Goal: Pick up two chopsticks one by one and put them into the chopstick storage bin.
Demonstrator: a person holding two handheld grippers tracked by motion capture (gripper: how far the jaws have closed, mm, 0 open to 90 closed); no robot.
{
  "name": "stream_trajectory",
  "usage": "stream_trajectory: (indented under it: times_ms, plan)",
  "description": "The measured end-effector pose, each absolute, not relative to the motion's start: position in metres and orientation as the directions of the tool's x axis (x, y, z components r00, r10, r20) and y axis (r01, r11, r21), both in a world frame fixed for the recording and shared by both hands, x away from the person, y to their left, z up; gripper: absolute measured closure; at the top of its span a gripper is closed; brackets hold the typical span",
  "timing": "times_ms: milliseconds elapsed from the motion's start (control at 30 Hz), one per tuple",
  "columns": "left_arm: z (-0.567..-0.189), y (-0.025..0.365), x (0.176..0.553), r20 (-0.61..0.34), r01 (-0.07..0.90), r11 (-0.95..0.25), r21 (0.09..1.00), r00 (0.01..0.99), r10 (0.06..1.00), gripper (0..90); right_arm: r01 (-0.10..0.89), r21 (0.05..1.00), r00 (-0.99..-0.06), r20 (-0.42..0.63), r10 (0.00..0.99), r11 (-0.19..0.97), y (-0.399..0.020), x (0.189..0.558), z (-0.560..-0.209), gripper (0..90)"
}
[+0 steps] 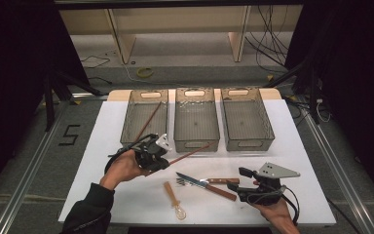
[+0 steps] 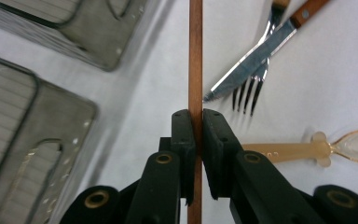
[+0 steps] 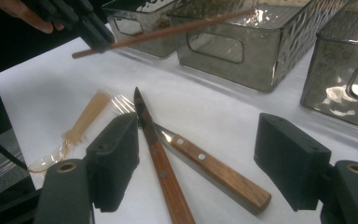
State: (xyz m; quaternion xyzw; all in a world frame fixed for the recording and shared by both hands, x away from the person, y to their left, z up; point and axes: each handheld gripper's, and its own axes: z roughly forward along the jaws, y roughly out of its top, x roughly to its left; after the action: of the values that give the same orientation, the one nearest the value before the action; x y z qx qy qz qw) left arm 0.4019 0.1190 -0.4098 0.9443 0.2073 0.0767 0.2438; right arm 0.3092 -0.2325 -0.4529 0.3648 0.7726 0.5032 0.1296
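Left hand-held gripper [image 1: 161, 157] clamped tight on 1 thin reddish-brown wooden chopstick [image 1: 191, 153], raised off the white counter [image 1: 102, 146], just in front of the left and middle bins. In the left gripper view, chopstick [image 2: 195, 56] pinched upright between the 2 black pads [image 2: 184, 135], running straight up out of the grip and down below it. In the right gripper view, same stick [image 3: 168, 31] held slantwise in the air, long end stretching across the front of the smoky transparent middle plastic bin [image 3: 242, 42].

Right hand-held gripper [image 1: 246, 179] low at the counter's near right, jaws spread wide, nothing gripped. Between its pads [image 3: 114, 158] in its own view: wooden-handled steel knife [image 3: 156, 144] and wooden-handled steel fork [image 3: 214, 170], crossed on the counter, not pressed by either pad.

3 smoky bins in a row at the far edge: left bin [image 1: 145, 117] with a 2nd brown chopstick [image 1: 148, 121] leaning inside, middle bin [image 1: 196, 119], right bin [image 1: 246, 118].

Translucent amber plastic spoon [image 1: 174, 200] flat on the counter near the front edge, left of the knife [image 1: 195, 179] and fork [image 1: 219, 181], bowl toward the person.
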Motion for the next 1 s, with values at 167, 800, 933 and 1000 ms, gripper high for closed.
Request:
stream_trajectory:
  times_ms: [167,800,933,1000]
  plan:
    - [-0.405,0.126,0.404,0.054,0.367,-0.774,0.516,0.888,0.457,83.2,0.433,0.872,-0.701,0.166,0.694,0.228,-0.232,0.309,-0.453,31.2]
    - [-0.381,0.167,0.422,0.035,0.449,-0.602,0.66,0.783,0.622,83.2,0.438,0.87,-0.697,0.17,0.697,0.226,-0.232,0.31,-0.454,31.2]
    - [-0.379,0.178,0.431,0.022,0.47,-0.562,0.681,0.754,0.657,83.2,0.441,0.869,-0.695,0.173,0.698,0.223,-0.233,0.31,-0.454,31.2]
    - [-0.378,0.182,0.435,0.012,0.482,-0.545,0.686,0.741,0.671,83.2,0.441,0.87,-0.694,0.174,0.698,0.221,-0.233,0.31,-0.454,31.2]
